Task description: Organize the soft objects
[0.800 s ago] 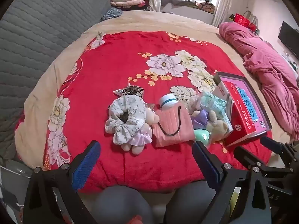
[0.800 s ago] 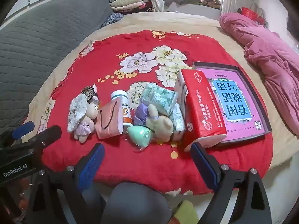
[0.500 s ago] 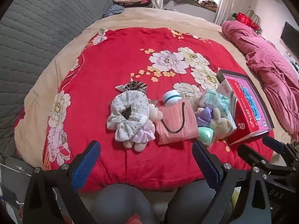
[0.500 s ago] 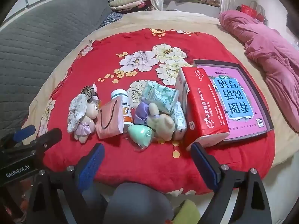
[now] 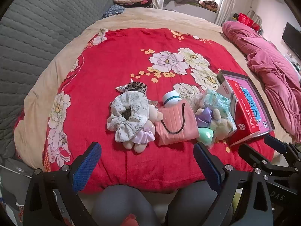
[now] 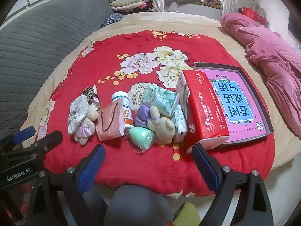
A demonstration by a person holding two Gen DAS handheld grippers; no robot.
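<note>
A row of small things lies on the red flowered blanket [image 5: 112, 66]: a floral scrunchie [image 5: 128, 116] on a plush doll [image 5: 141, 139], a pink pouch [image 5: 176, 122], a white bottle [image 6: 125, 111], a green sponge [image 6: 141, 135], a plush bear [image 6: 161, 124], tissue packs [image 6: 160, 98] and a red tissue box [image 6: 205, 113]. My left gripper [image 5: 146, 165] is open and empty, short of the doll. My right gripper [image 6: 148, 167] is open and empty, short of the sponge.
A flat pink-lined box [image 6: 240, 101] lies right of the red tissue box. A pink quilt [image 6: 272, 56] lies bunched at the right. A grey quilted headboard [image 5: 37, 28] stands at the left. Folded clothes [image 6: 128, 3] are stacked at the back.
Both grippers have moved slightly forward and up over the bed edge; the objects sit a little lower in view. Nothing was touched.
</note>
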